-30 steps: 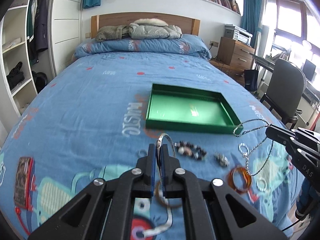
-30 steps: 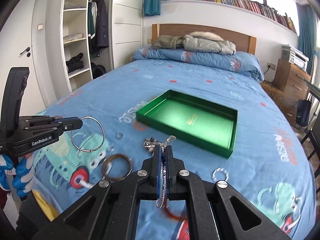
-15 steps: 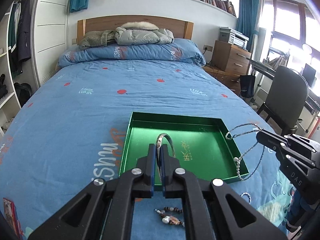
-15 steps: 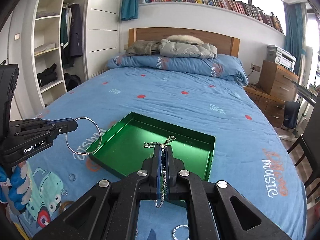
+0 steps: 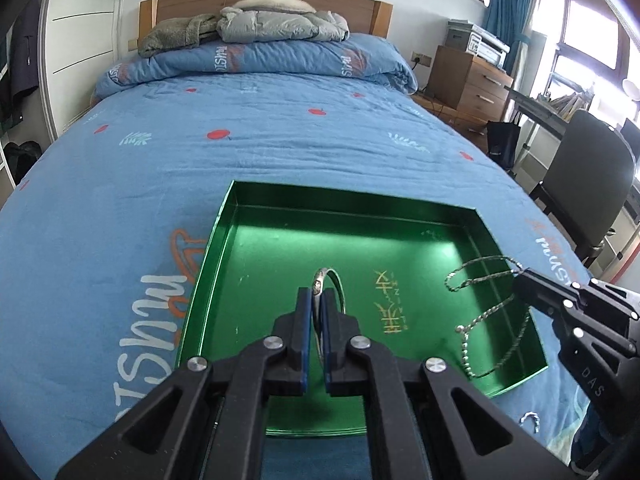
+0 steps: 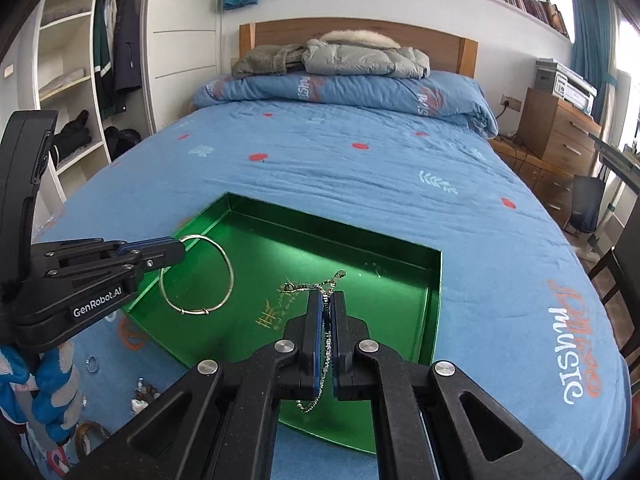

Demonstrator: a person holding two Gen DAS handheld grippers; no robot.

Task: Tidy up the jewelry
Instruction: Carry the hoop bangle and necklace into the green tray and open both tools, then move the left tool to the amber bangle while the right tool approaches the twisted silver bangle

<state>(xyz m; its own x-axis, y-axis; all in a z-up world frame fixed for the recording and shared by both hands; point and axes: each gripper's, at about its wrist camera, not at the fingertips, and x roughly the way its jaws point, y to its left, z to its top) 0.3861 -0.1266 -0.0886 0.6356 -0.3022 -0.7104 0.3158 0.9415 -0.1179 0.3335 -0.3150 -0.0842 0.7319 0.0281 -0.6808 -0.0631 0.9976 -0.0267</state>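
Observation:
A green tray (image 5: 256, 264) (image 6: 434, 280) lies on the blue bedspread. My left gripper (image 5: 316, 300) is shut on a thin silver bangle (image 5: 334, 280), held above the tray's left half; the bangle hangs as a full ring in the right wrist view (image 6: 230, 272). My right gripper (image 6: 328, 300) is shut on a silver chain necklace (image 6: 312, 288), held above the tray's right half; the chain dangles in loops in the left wrist view (image 5: 480, 308). The tray floor shows only gold lettering (image 5: 392, 304).
Loose jewelry lies on the bedspread in front of the tray: a small ring (image 6: 93, 363), beads (image 6: 142, 394), a brown bangle (image 6: 90, 434), a silver ring (image 5: 530, 420). A chair (image 5: 588, 196) and nightstand (image 5: 468, 80) stand right of the bed.
Both grippers have moved forward from the loose jewelry to over the tray, each still holding its piece. The tray now fills the near view.

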